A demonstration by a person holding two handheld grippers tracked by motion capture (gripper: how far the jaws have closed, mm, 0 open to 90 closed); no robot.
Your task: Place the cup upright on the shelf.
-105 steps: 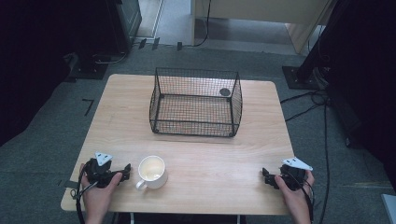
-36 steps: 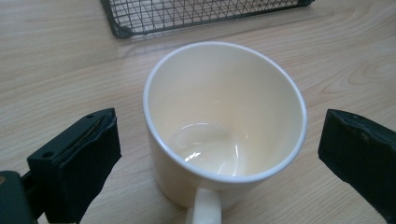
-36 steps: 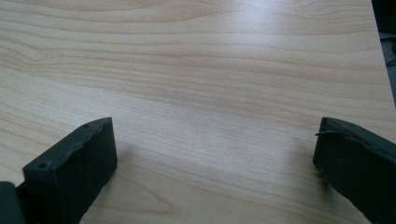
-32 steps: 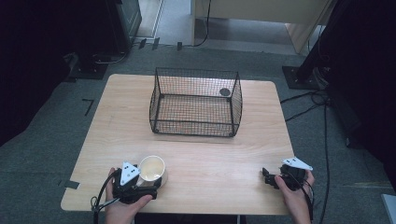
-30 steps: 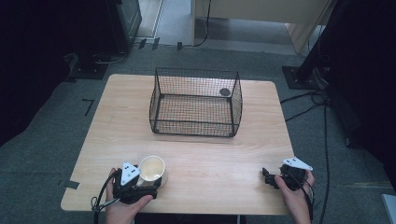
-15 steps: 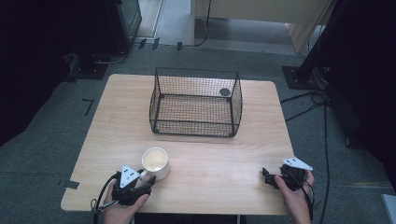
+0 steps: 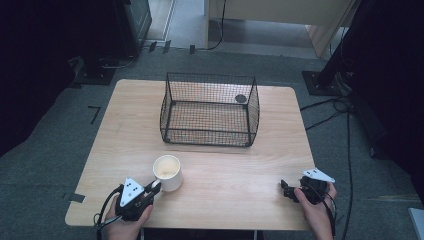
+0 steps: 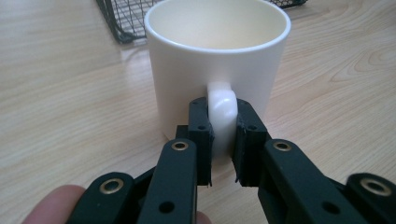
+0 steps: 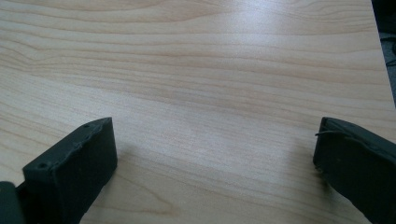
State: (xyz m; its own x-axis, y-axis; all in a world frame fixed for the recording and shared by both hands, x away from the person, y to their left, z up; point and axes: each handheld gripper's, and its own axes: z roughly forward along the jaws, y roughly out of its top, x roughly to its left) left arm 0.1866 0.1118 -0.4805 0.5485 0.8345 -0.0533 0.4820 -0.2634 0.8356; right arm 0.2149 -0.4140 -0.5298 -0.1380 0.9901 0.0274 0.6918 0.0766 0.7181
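Standing upright on the counter (image 7: pixel 240 175) at lower left of the high view, the white mug (image 7: pixel 167 172) is gripped by its handle (image 8: pixel 222 112). The left tool (image 8: pixel 223 140) has just been closing and is clamped on that handle. At lower right, the right tool (image 7: pixel 286 189) is held spread wide over bare wood.

Lab-like room: grey carpet (image 7: pixel 60 130), trailing floor cables (image 7: pixel 345 150), lone wooden table (image 7: pixel 280 145).

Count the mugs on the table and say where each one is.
1: a white mug stands on the table in front of the wire basket, its handle clamped by the left gripper.
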